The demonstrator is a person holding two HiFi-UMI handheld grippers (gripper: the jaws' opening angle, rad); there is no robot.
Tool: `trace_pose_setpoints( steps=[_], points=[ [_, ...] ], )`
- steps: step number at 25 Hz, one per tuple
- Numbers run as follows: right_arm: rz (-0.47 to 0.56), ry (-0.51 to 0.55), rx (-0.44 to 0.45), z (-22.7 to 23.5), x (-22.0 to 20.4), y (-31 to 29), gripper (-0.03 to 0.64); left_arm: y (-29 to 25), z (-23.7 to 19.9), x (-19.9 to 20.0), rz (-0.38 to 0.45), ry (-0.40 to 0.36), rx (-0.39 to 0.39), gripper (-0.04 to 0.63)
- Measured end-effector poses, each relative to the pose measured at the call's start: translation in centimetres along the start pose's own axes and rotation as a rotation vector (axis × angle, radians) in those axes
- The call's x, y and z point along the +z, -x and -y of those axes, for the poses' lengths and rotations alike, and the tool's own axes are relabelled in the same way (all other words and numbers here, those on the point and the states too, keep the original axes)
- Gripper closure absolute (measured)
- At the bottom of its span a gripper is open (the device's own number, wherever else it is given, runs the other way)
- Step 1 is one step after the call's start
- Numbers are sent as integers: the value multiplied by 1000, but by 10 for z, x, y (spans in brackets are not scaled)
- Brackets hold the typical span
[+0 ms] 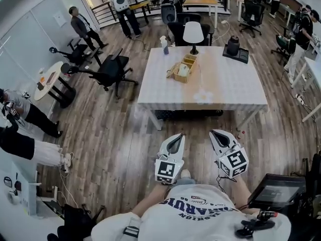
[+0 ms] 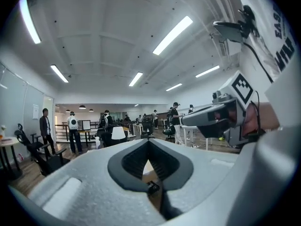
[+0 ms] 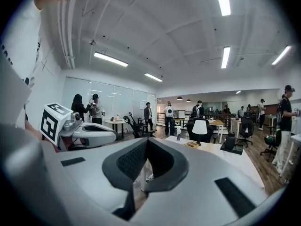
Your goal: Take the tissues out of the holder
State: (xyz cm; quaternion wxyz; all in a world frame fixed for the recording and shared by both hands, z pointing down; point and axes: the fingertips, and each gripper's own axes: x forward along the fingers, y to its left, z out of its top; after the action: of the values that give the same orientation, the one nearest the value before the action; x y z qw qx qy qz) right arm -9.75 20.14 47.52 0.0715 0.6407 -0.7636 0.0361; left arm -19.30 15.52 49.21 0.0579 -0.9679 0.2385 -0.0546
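Observation:
A wooden holder (image 1: 181,69) with a white wad of tissues (image 1: 184,70) in it stands on the white table (image 1: 210,92), toward its far left part. In the right gripper view the holder (image 3: 192,144) is small and far off. Both grippers hang over the wooden floor close to the person's body, well short of the table. My left gripper (image 1: 179,136) is shut and empty, its tips meeting (image 2: 148,142). My right gripper (image 1: 215,132) is shut too, with nothing between its jaws (image 3: 146,142).
A white-shaded lamp (image 1: 193,34), a small bottle (image 1: 164,45) and a black jug on a dark tray (image 1: 234,47) stand along the table's far edge. Black office chairs (image 1: 108,72) are to the left, with people standing beyond. A screen device (image 1: 276,191) sits at my right.

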Motion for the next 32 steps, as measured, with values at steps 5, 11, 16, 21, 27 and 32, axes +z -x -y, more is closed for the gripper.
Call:
trace_pose_setpoints(
  steps=[5, 11, 16, 21, 27, 32],
  points=[
    [6, 32, 11, 12, 11, -56, 611, -39, -49, -10, 18, 81, -35, 592],
    [-16, -4, 36, 25, 1, -70, 611, -67, -68, -5, 66, 101, -96, 592],
    [-83, -28, 66, 49, -17, -81, 611, -87, -72, -8, 57, 122, -136, 592],
    [-76, 23, 87, 76, -19, -103, 611, -111, -83, -11, 28, 130, -127, 592],
    [-27, -3, 180, 125, -9, -148, 611, -175, -113, -12, 8, 119, -59, 592],
    [-20, -17, 110, 183, -4, -192, 611, -226, -146, -8, 2, 131, 9, 592]
  ],
)
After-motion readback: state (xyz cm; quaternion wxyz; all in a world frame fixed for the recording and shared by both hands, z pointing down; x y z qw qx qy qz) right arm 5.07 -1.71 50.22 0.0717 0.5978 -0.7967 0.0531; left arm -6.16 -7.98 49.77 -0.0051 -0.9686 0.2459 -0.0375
